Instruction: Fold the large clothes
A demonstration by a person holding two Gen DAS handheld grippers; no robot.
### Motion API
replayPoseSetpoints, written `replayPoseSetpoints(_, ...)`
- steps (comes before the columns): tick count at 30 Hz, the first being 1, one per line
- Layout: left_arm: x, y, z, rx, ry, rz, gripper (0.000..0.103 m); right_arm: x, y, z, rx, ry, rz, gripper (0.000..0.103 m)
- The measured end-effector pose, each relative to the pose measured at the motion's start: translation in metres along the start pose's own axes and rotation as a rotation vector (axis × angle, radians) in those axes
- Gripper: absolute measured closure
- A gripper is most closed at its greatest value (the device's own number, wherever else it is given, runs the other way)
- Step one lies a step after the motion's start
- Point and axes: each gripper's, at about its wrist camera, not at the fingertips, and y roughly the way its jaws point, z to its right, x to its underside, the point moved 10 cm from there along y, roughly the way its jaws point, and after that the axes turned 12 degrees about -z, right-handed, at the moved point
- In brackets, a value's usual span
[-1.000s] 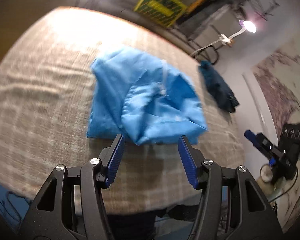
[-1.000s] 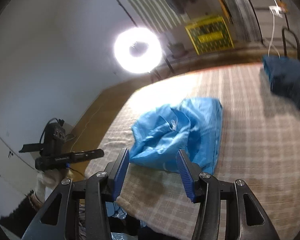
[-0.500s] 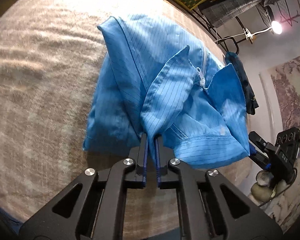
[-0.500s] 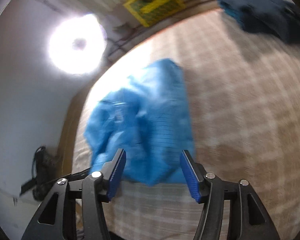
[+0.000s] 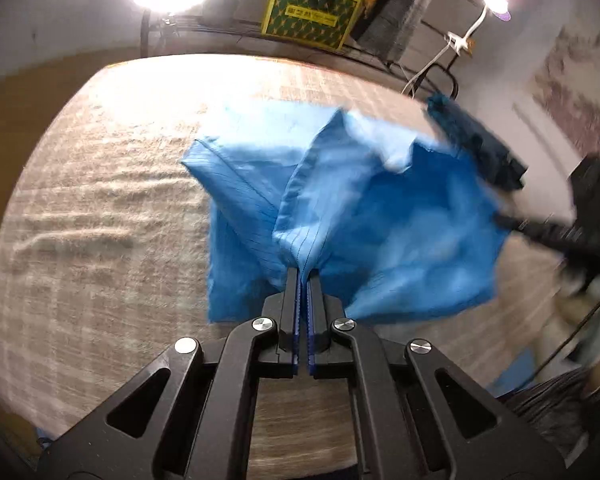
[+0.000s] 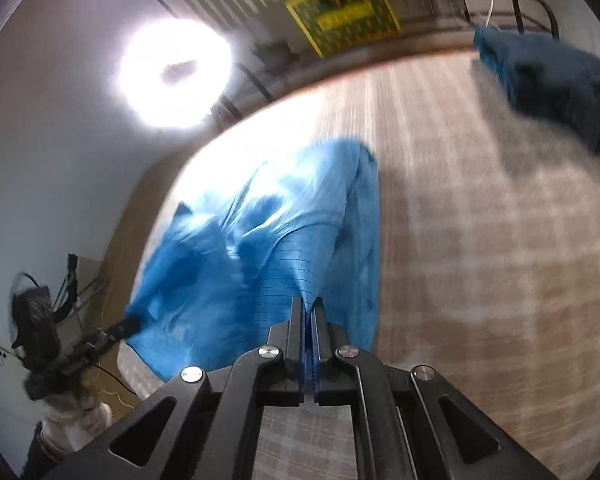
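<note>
plaid bed (image 5: 100, 216); blue garment (image 5: 380, 220) pinched between both jaws

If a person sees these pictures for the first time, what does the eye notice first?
First, the bright blue garment at the centre of the checked beige surface, pinched at its near edge by both the left gripper and the right gripper. Then the glaring ring light behind.

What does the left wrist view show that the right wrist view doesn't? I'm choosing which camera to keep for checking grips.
Only the left wrist view shows the left gripper shut on the blue garment, plus a lit desk lamp. Only the right wrist view shows the right gripper clamping the garment. Both share the checked cloth surface, the dark folded garment, the ring light and the yellow box.
</note>
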Motion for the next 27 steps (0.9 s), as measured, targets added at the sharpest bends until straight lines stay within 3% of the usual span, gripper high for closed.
replayPoseSetpoints(3,0.022,0.043,-0.007,0.005,-0.033,-0.119,0.103,0.011,0.021,0.022,0.065,0.025,-0.054,0.103)
replayPoseSetpoints(6,0.028,0.050,-0.006,-0.035,-0.004,-0.124,0.103,0.024,0.049,0.022,0.184,-0.051,-0.124,0.101)
replayPoseSetpoints(8,0.025,0.038,-0.003,-0.035,0.011,-0.109,0.103,0.025,0.043,0.020,0.238,-0.082,-0.118,0.087)
replayPoseSetpoints(9,0.023,0.030,-0.006,-0.049,0.007,-0.088,0.102,0.023,0.035,0.019,0.260,-0.095,-0.099,0.072)
replayPoseSetpoints(10,0.022,0.019,-0.008,-0.057,-0.002,-0.064,0.102,0.018,0.020,0.014,0.285,-0.113,-0.049,0.068)
replayPoseSetpoints(12,0.018,-0.002,-0.008,-0.045,-0.017,-0.009,0.102,0.013,0.000,0.001,0.231,-0.160,0.011,0.066)
replayPoseSetpoints(13,0.016,-0.010,-0.003,-0.023,-0.021,0.017,0.102,0.012,-0.008,-0.009,0.170,-0.194,0.034,0.058)
replayPoseSetpoints(15,0.016,-0.015,0.016,0.072,-0.022,0.035,0.101,0.012,-0.016,-0.030,0.054,-0.265,0.044,0.043)
replayPoseSetpoints(16,0.017,-0.012,0.027,0.131,-0.028,0.023,0.101,0.011,-0.014,-0.037,0.028,-0.299,0.039,0.042)
replayPoseSetpoints(20,0.021,0.010,0.081,0.319,-0.056,-0.030,0.094,0.015,0.013,-0.055,0.077,-0.458,-0.043,0.043)
replayPoseSetpoints(24,0.015,0.037,0.110,0.362,-0.090,-0.067,0.089,0.012,0.038,-0.065,0.076,-0.513,-0.086,0.043)
replayPoseSetpoints(27,0.006,0.047,0.112,0.344,-0.102,-0.063,0.089,0.003,0.051,-0.067,0.093,-0.544,-0.092,0.044)
